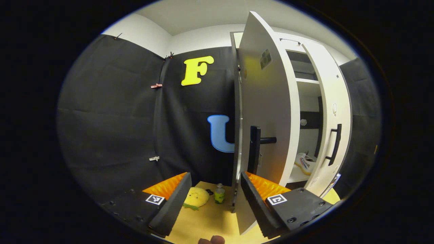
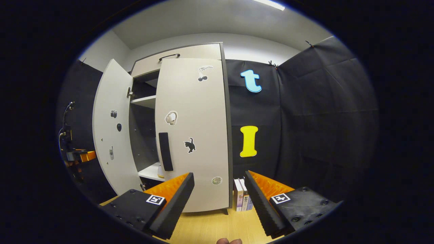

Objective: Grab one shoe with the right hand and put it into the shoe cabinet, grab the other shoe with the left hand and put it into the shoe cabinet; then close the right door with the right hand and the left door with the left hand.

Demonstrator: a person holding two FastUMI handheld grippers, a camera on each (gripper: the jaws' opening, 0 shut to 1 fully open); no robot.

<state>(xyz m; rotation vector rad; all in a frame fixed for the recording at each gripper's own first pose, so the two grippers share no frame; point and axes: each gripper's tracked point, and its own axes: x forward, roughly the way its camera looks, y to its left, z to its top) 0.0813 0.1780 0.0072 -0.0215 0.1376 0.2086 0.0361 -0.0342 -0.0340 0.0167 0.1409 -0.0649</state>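
Observation:
The white shoe cabinet [image 1: 307, 88] stands ahead with both doors ajar. In the left gripper view its left door [image 1: 268, 112] is seen almost edge-on, with its black handle [image 1: 257, 145] just beyond my open left gripper [image 1: 215, 203], which holds nothing. A white shoe [image 1: 307, 162] with coloured stripes lies on the low shelf inside. The right door [image 2: 193, 135] is swung nearly to the cabinet front in the right gripper view, and its black handle [image 2: 165, 150] sits above my open, empty right gripper [image 2: 218, 203]. The left door [image 2: 113, 135] hangs wide open.
A yellow plush toy [image 1: 196, 197] and a small green bottle [image 1: 219, 194] sit on the wooden floor [image 1: 210, 220] left of the cabinet. Several books [image 2: 242, 198] stand upright at the cabinet's right side. Black cloth walls close in both sides.

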